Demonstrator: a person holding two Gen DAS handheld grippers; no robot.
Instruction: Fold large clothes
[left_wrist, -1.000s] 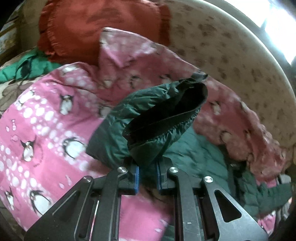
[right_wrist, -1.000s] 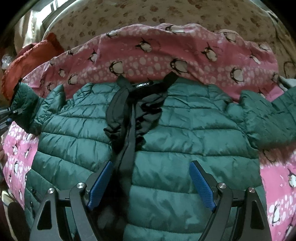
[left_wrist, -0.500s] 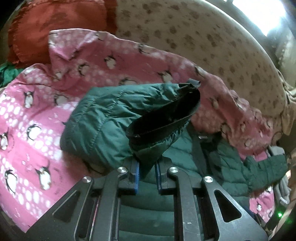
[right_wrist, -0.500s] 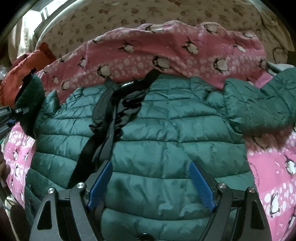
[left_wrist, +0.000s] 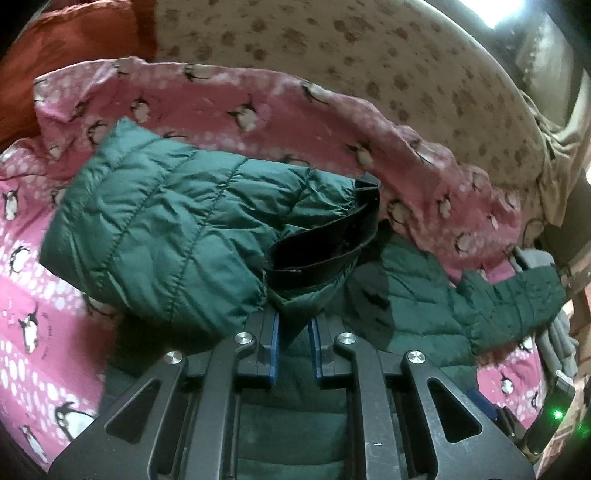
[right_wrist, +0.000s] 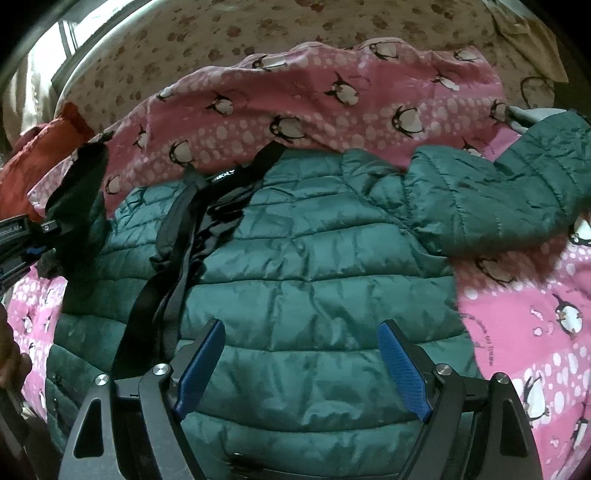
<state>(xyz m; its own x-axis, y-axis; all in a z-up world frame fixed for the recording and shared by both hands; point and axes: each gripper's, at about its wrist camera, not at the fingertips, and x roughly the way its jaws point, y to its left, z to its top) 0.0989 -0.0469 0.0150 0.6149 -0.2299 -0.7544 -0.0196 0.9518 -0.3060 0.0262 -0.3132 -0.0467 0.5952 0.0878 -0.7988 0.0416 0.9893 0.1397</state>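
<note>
- Green quilted jacket (left_wrist: 155, 236) fills the middle of the left wrist view, lying on a pink penguin blanket (left_wrist: 44, 332) that covers a bed.
- Left claw (left_wrist: 294, 332) is clamped on the jacket's sleeve end: green fabric is pinched between its blue pads (left_wrist: 273, 343), and the black-lined cuff (left_wrist: 325, 247) stands open just above them.
- That sleeve is lifted and bent over the jacket's body, its puffy length running from the cuff toward the left of the view.
- Jacket's other sleeve (left_wrist: 517, 306) stretches out on the blanket, well to the right of the cuff.
- Beige patterned sheet (left_wrist: 332, 48) lies beyond the blanket's folded edge, and an orange cushion (left_wrist: 62, 48) sits at the top left, beside that sheet.
- Right wrist view: the jacket (right_wrist: 314, 266) lies spread front-up on the blanket (right_wrist: 535, 314), collar toward the far side, its black lining (right_wrist: 207, 221) showing along the open front.
- Right claw (right_wrist: 301, 365) hovers over the jacket's lower body with its pads (right_wrist: 402, 369) spread wide and nothing between them.
- Left of the jacket's collar, the left claw (right_wrist: 37, 236) holds the raised cuff (right_wrist: 77, 184) at the edge of the view.
- Far sleeve (right_wrist: 498, 199) reaches right from the jacket's shoulder across the blanket.
- Sheet (right_wrist: 221, 37) lies beyond the blanket, and the cushion (right_wrist: 40, 155) shows left of the raised cuff.
</note>
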